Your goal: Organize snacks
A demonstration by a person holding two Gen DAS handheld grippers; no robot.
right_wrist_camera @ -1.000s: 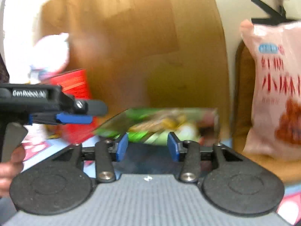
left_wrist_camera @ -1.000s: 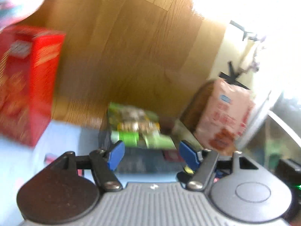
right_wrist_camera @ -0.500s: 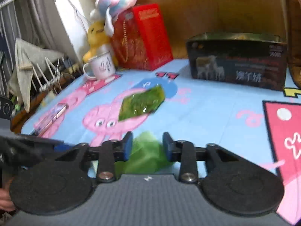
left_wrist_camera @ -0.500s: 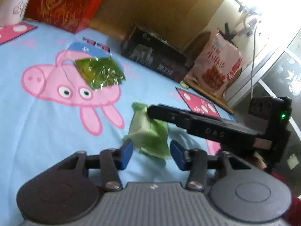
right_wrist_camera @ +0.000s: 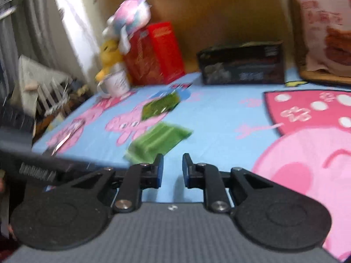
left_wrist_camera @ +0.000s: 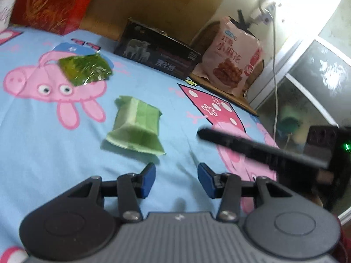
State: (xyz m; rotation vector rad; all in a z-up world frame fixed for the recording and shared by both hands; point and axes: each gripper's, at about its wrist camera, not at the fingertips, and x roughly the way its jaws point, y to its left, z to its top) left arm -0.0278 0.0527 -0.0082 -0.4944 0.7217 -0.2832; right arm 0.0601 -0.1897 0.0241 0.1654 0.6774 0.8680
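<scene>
A light green snack packet [left_wrist_camera: 137, 127] lies on the blue cartoon-pig cloth [left_wrist_camera: 39, 135], just ahead and left of my left gripper [left_wrist_camera: 176, 180], which is open and empty. A shiny dark green packet [left_wrist_camera: 84, 70] lies farther back left. In the right wrist view the light green packet [right_wrist_camera: 158, 142] lies just ahead and left of my right gripper [right_wrist_camera: 172, 168], which is open and empty; the dark green packet [right_wrist_camera: 160, 106] lies beyond it. A black box [left_wrist_camera: 158, 53] stands at the back, also in the right wrist view [right_wrist_camera: 241, 65].
A pink snack bag [left_wrist_camera: 232, 59] leans at the back right on a wooden board. A red box [right_wrist_camera: 153, 52], plush toys [right_wrist_camera: 129, 19] and a white mug [right_wrist_camera: 115, 83] stand at the back left. The other gripper's arm [left_wrist_camera: 263, 151] crosses the right side.
Both grippers have pulled back a little from the light green packet, which now lies free ahead of them. One second ago both views pointed at the black box.
</scene>
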